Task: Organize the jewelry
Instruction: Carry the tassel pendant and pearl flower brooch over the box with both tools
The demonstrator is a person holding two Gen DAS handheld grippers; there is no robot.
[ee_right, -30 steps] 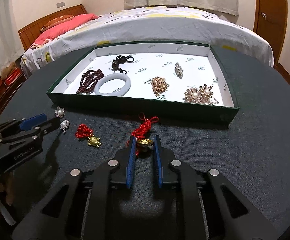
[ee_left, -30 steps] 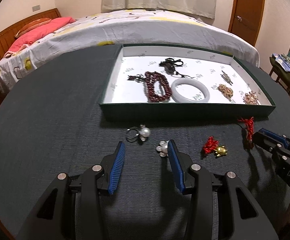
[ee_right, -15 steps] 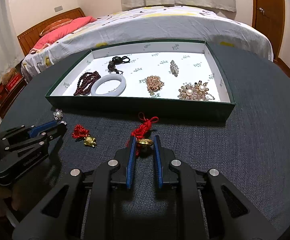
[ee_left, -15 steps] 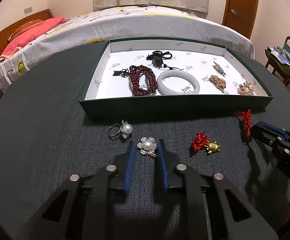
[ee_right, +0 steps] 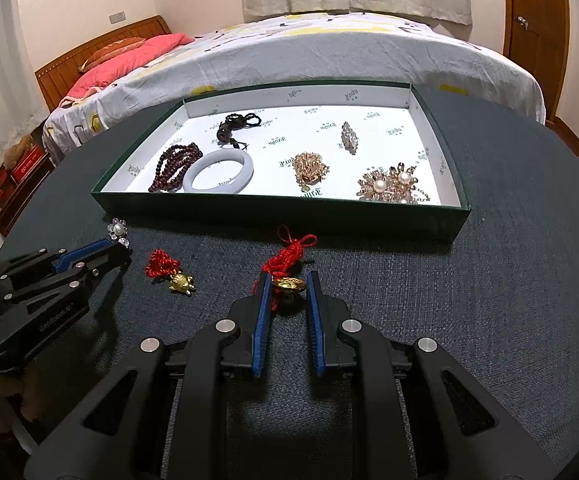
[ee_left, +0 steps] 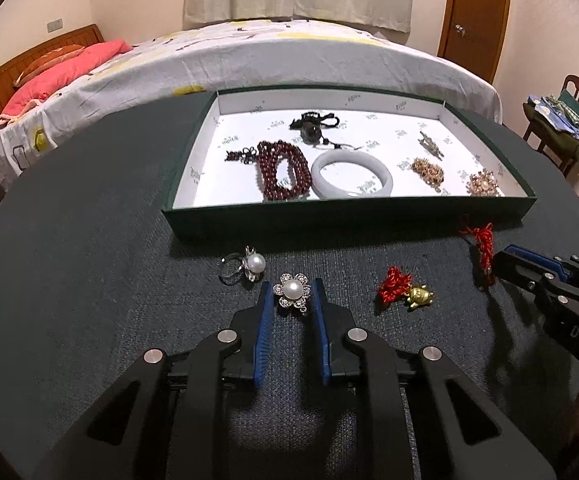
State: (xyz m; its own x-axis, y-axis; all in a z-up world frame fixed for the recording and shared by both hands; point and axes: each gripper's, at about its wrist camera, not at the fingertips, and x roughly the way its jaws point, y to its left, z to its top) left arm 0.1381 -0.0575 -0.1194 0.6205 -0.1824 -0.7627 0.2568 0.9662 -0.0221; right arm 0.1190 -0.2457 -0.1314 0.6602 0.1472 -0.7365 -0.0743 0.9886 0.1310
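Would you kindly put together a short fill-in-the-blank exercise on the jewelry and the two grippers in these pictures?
1. The left gripper is shut on a flower-shaped brooch with a ____ at its centre.
2. The right gripper is shut on a gold charm tied to a ____ cord.
3. The white bangle lies inside the ____ box.
4. The pearl ring lies ____ the box, on the dark table.

Missing words: pearl; red; green; outside
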